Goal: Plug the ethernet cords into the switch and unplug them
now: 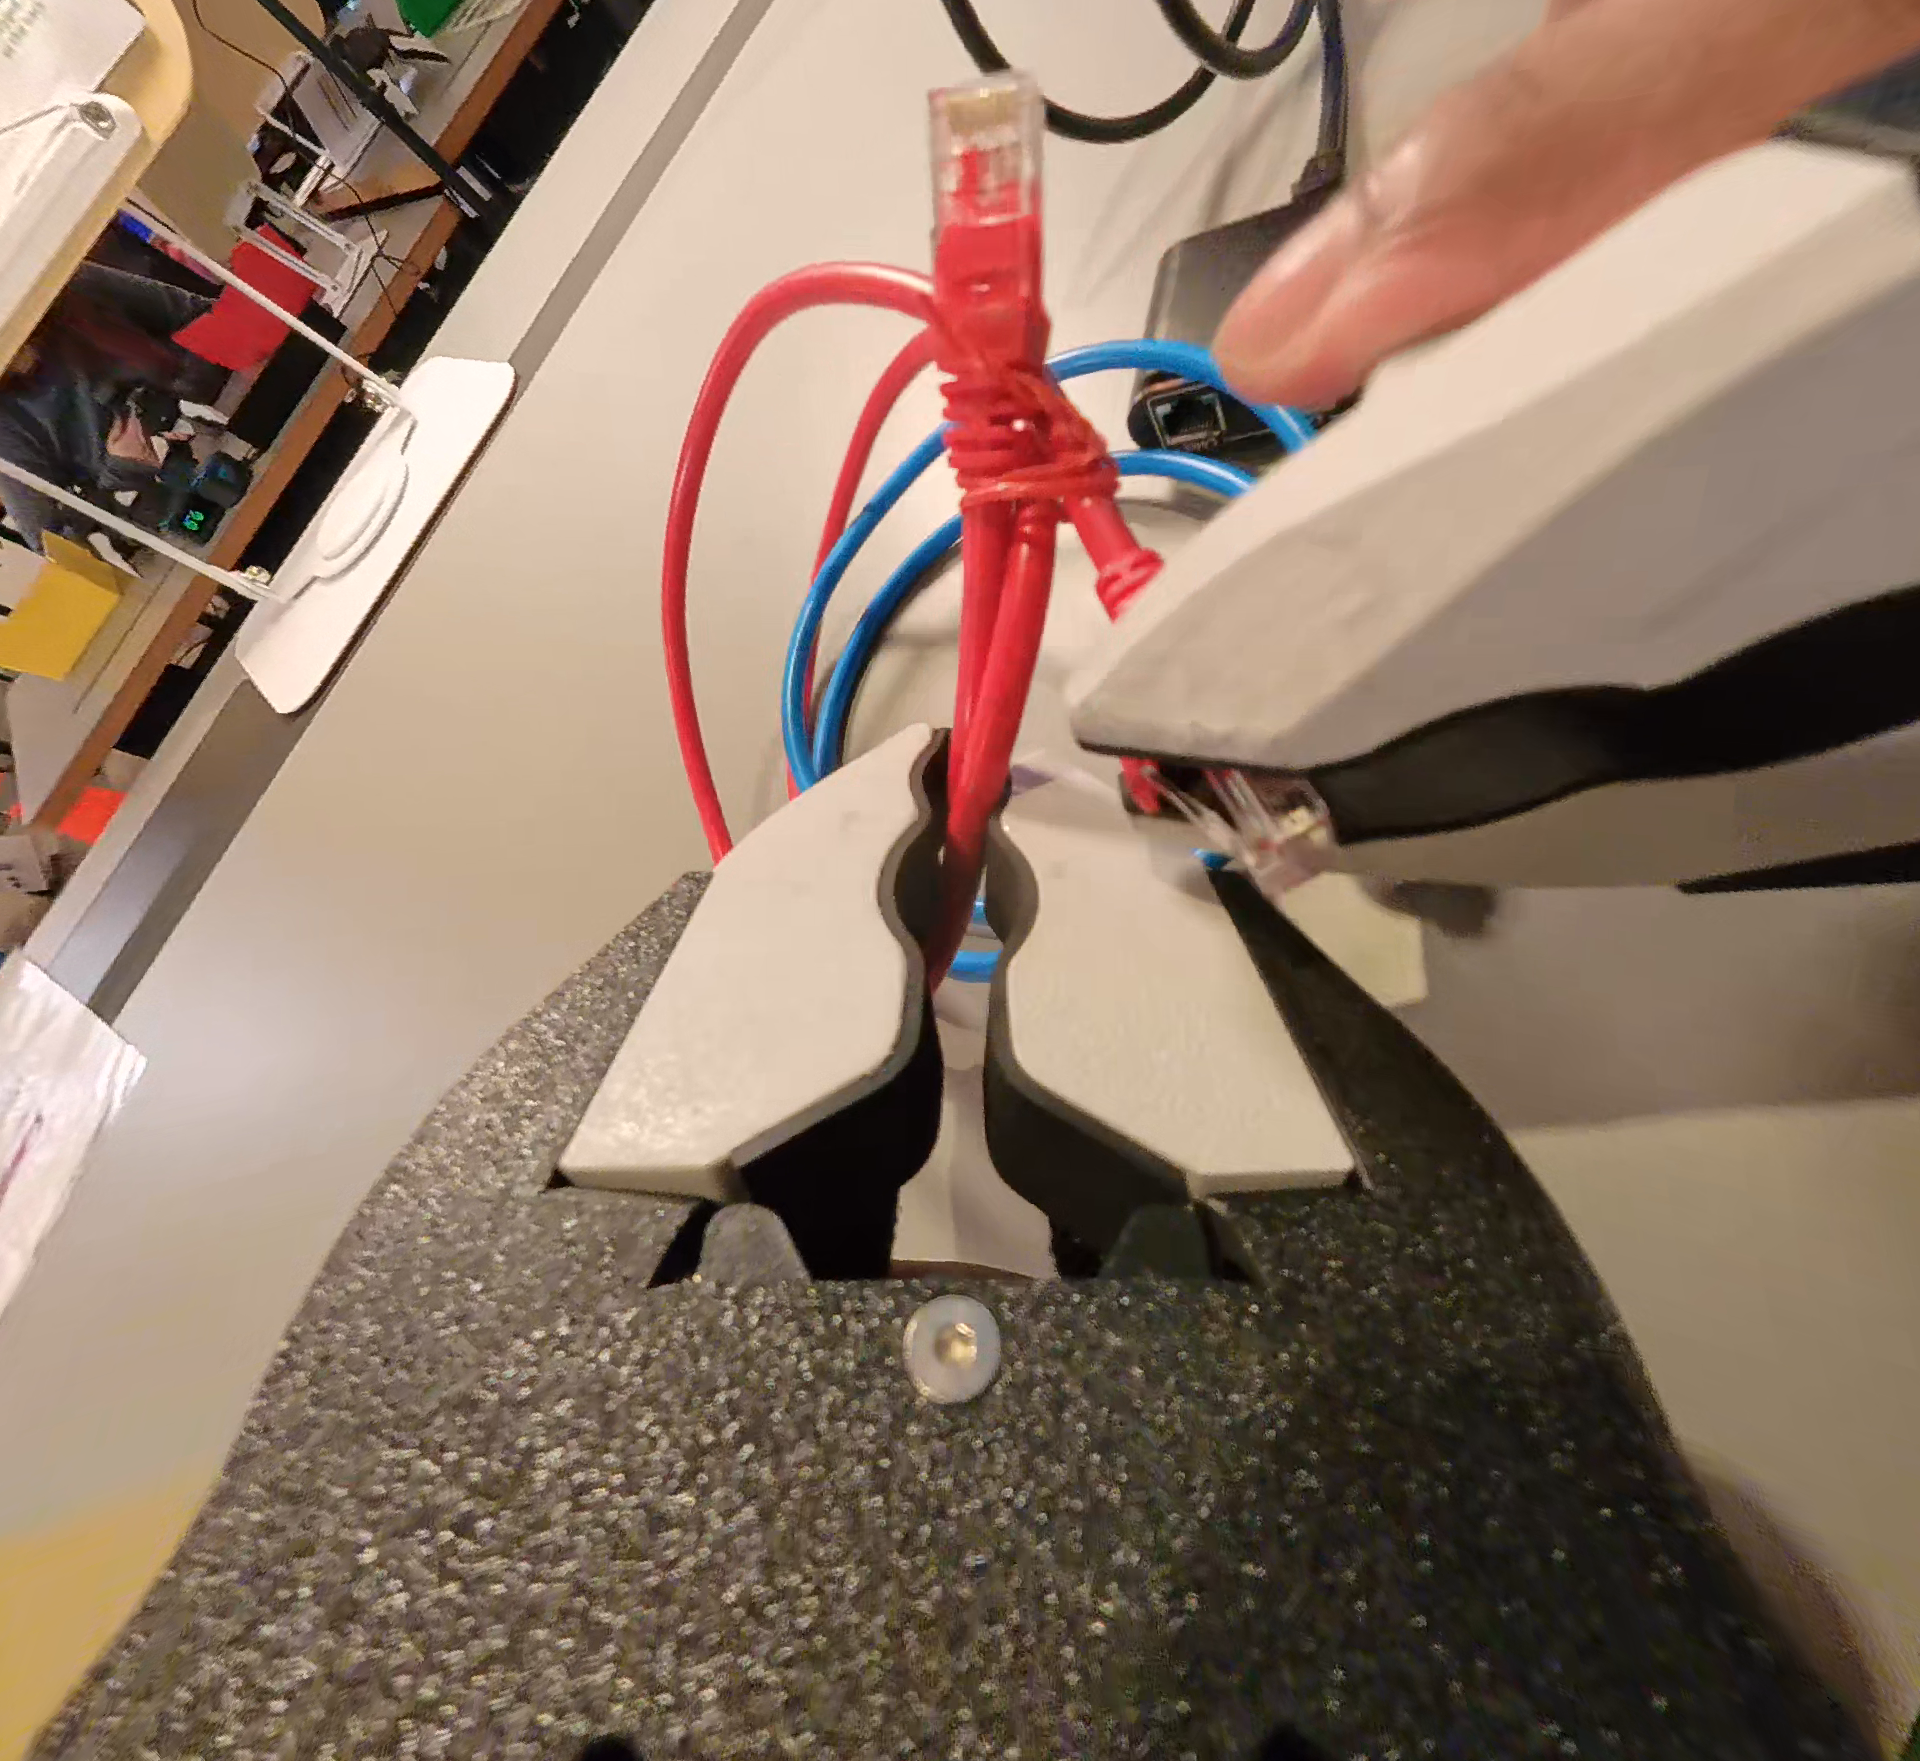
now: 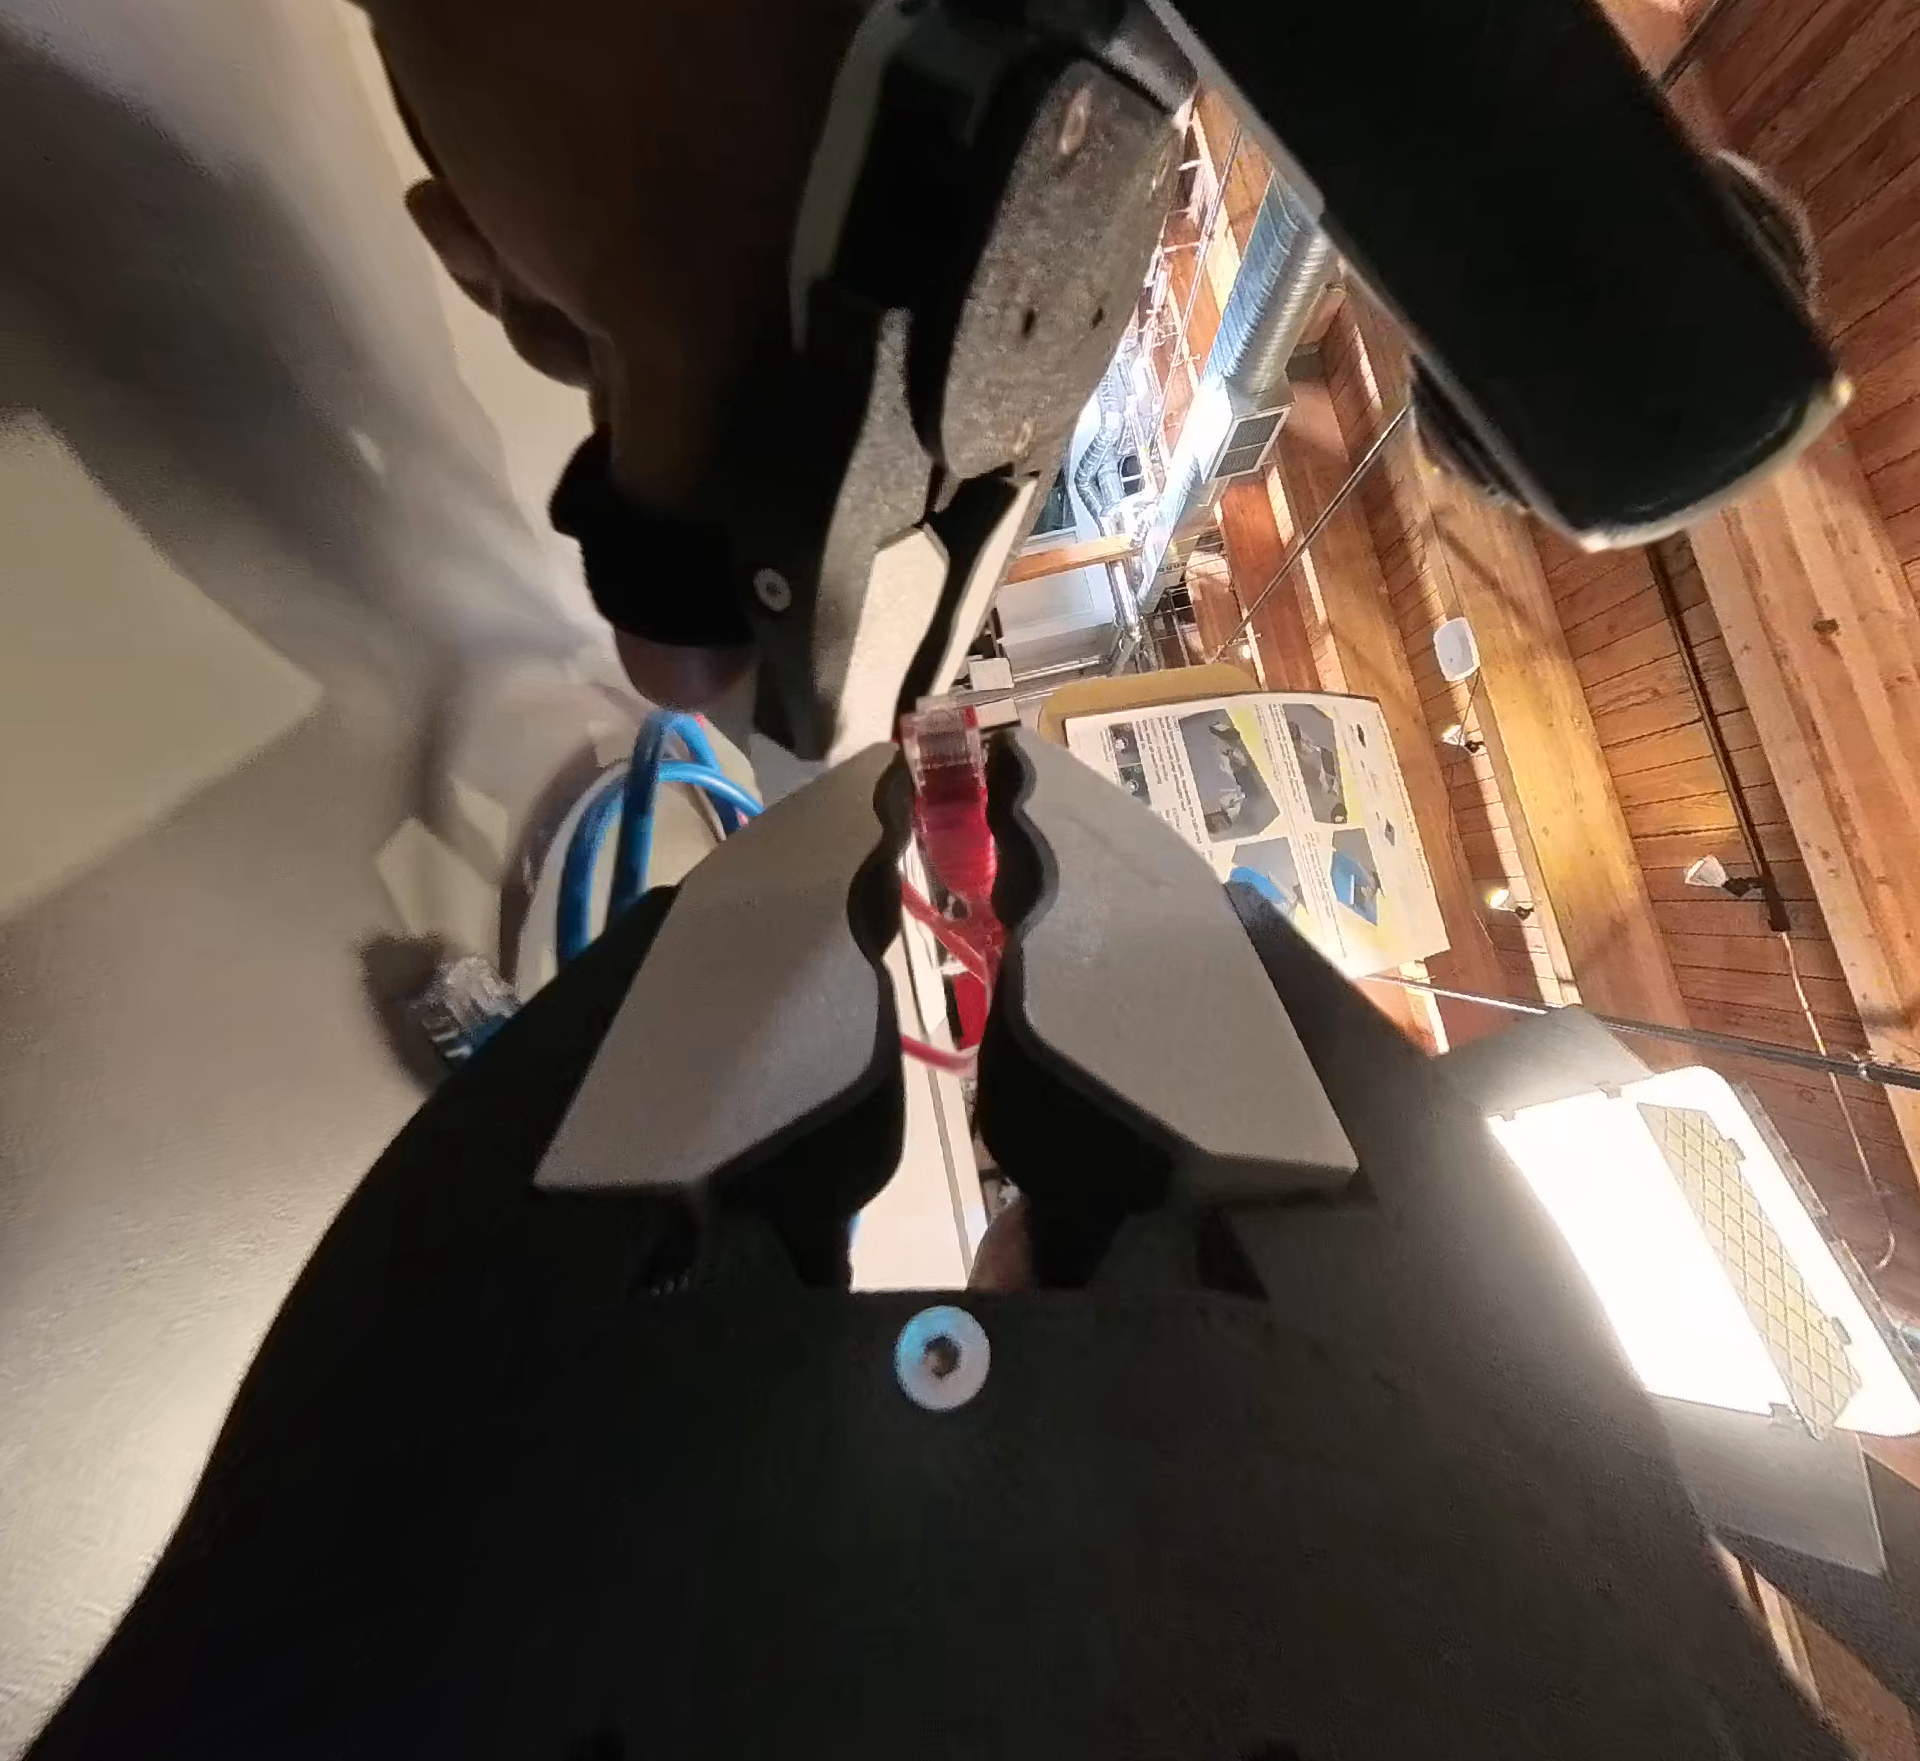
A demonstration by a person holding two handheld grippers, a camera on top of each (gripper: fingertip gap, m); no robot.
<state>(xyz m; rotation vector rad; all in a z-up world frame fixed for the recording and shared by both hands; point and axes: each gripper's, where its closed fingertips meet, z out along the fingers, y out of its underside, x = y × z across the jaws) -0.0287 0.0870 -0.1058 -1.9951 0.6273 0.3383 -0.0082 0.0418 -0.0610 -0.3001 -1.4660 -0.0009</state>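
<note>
While both claws grip the red cord [image 1: 992, 672], its plug [image 1: 985, 142] points lengthwise away from the left claw [image 1: 961, 838].

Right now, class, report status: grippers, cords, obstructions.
Left gripper shut on red cord. Right gripper shut on its red plug. Switch unplugged; cord bundle tied.

Left gripper [image 1: 961, 807]: two broad grey fingers [image 1: 769, 973] with wavy inner edges, black beneath; body speckled black, grainy, with a small screw [image 1: 951, 1348] in a clear washer at its centre; right gripper [image 2: 951, 766] matches, grey scalloped fingers [image 2: 1143, 984], black body, screw [image 2: 942, 1356] with washer.
</note>
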